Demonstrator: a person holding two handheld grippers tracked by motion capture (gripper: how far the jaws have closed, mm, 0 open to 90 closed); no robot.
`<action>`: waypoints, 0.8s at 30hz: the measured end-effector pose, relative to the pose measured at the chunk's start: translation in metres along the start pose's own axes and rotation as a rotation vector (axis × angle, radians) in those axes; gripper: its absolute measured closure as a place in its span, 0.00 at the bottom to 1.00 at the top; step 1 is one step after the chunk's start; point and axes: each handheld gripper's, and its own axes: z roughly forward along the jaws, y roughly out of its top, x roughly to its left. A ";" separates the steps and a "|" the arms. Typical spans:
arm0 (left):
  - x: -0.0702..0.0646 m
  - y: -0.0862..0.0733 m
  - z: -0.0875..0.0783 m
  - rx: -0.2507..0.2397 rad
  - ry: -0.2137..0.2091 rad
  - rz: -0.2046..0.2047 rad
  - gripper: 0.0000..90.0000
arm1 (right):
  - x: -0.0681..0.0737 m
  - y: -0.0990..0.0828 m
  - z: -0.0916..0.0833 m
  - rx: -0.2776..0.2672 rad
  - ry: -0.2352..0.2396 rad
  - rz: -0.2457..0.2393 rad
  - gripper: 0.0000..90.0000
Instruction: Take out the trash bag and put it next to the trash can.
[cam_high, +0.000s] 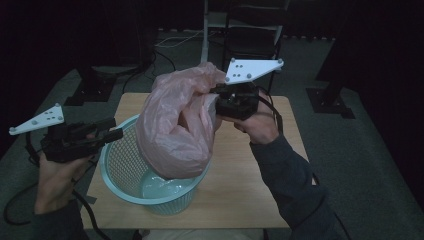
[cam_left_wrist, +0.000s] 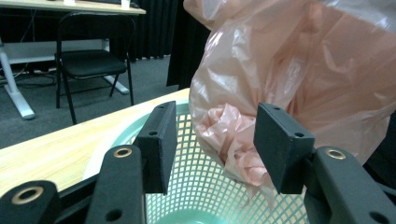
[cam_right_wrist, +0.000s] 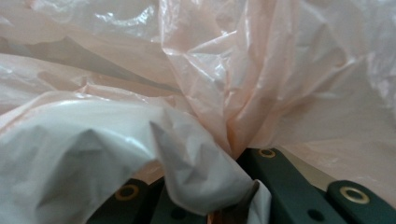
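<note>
**Bag going into the basket**

Pink plastic bag (cam_high: 175, 125) hangs mid-frame in the high view, its bottom dipping into the pale green mesh basket (cam_high: 120, 165) on the worktop (cam_high: 250, 185). Right gripper (cam_high: 216, 95) has its fingers pinched tight on the bag's upper edge. Left gripper (cam_high: 117, 131), at the basket's left rim, has fingers (cam_left_wrist: 159, 140) standing wide, with crumpled film between them but unpressed. Lining looks half begun; next, I'd guess, the left must catch the opposite edge and spread the mouth over the rim.

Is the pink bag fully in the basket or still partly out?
Partly out: the pink bag bulges above the basket rim, its top pinched in the right gripper.
</note>
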 end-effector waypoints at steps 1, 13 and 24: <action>0.000 0.000 0.000 0.000 -0.001 -0.001 0.55 | 0.000 0.000 -0.001 -0.003 0.003 0.001 0.99; -0.001 -0.001 0.001 0.002 -0.012 0.001 0.52 | 0.010 0.009 -0.015 -0.049 0.015 0.007 0.99; 0.000 -0.002 -0.003 -0.006 -0.011 0.001 0.52 | 0.018 0.016 -0.032 -0.065 -0.006 -0.033 0.99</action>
